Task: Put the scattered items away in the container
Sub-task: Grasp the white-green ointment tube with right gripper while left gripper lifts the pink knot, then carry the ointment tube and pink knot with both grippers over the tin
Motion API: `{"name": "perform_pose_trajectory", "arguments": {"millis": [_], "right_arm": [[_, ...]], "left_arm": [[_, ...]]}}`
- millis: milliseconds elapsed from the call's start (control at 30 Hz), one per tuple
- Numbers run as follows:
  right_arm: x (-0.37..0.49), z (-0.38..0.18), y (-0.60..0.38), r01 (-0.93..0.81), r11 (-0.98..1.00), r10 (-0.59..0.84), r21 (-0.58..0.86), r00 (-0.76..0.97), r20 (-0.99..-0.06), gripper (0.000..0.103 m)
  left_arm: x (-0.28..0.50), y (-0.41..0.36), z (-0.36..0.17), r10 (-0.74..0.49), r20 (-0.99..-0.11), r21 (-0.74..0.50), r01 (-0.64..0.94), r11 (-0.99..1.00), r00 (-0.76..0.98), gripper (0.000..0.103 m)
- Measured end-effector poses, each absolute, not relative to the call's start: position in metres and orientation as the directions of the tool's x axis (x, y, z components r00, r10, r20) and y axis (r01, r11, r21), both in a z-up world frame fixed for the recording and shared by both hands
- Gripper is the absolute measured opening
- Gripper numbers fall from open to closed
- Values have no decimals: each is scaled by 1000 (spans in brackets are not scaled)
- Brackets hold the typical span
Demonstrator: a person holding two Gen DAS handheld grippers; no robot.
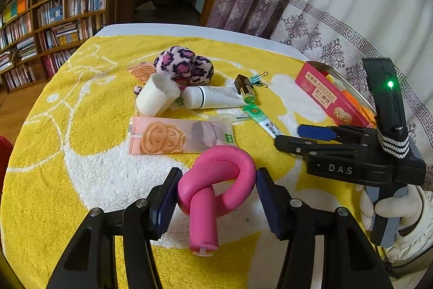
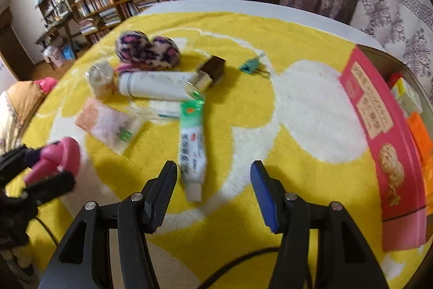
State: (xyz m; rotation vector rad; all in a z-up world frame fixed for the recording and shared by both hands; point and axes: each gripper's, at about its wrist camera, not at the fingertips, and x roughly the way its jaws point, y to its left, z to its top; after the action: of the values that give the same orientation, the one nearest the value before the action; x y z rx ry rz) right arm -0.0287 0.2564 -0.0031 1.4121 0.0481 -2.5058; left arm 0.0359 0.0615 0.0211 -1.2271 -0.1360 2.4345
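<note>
A yellow-and-white towel covers my bench. The pink box sits open at its right edge. My left jaws pinch the knotted pink tube just above the towel. My right jaws stand spread and empty over the green-and-white tube.

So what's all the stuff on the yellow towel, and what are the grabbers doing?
Pink knotted tube: one, pink, between the left gripper's pads.
Plush toy: one, pink leopard-spotted, far side.
White tube: one, white, middle.
Green tube: one, green and white, before the right gripper.
Lipstick: one, dark and gold.
Binder clips: two, teal.
Snack packets: two, orange-pink.
Box: one, pink, right edge.
Left gripper: shut on the knot.
Right gripper: open.
</note>
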Motion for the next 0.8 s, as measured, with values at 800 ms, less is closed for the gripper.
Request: {"name": "perform_pose_trajectory", "arguments": {"millis": [800], "right_arm": [[-8,14,275,221,-961,-268,168,-586,-765,24]], "left_arm": [[36,83,32,401,-752,-250,-336,-908,-523,58]]}}
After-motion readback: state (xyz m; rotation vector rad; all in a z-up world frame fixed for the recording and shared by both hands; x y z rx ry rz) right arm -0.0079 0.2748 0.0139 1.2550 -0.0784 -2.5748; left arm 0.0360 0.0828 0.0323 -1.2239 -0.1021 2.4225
